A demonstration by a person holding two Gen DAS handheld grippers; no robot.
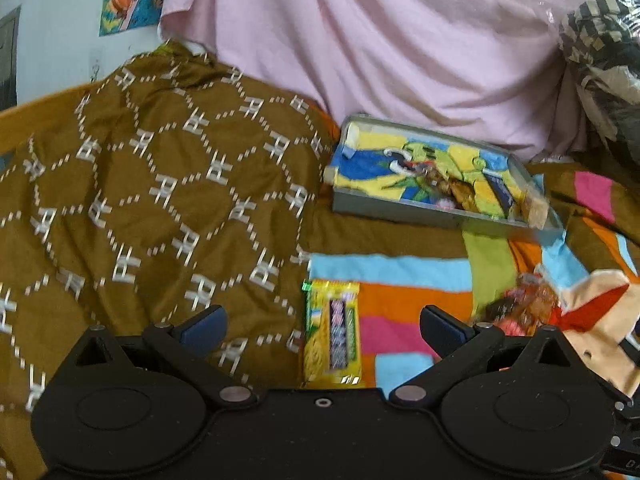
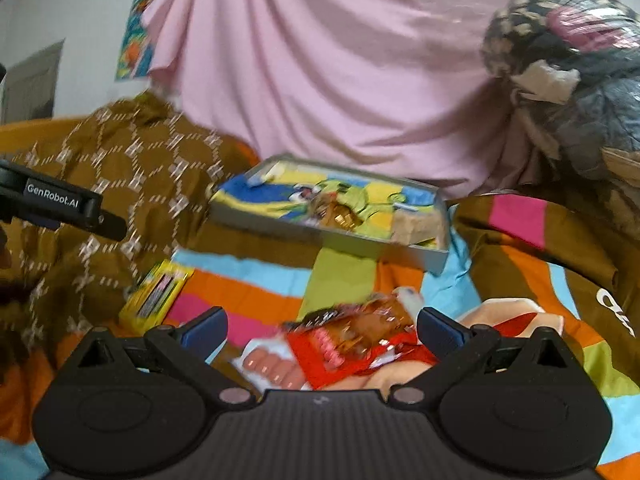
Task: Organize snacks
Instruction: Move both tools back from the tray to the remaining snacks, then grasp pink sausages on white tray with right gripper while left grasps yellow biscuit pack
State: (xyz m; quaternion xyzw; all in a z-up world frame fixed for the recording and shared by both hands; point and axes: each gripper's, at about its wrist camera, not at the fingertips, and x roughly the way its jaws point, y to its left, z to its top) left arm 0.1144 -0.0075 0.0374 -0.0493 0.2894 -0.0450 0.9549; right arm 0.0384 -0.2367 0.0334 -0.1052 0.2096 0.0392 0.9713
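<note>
Snacks lie on a bright striped blanket [image 1: 400, 272], with both grippers wide open over them.

Left gripper [image 1: 323, 324] has its jaws apart around a yellow snack pack [image 1: 333, 334], not touching it. Right gripper [image 2: 322, 326] has its jaws apart around a red snack bag [image 2: 352, 344], which only shows as a blur in the left view. A gray tray [image 2: 384, 250] with some snacks in it sits behind, near a pink sheet [image 2: 340, 80]. Only the right view shows the other gripper from the side.
</note>
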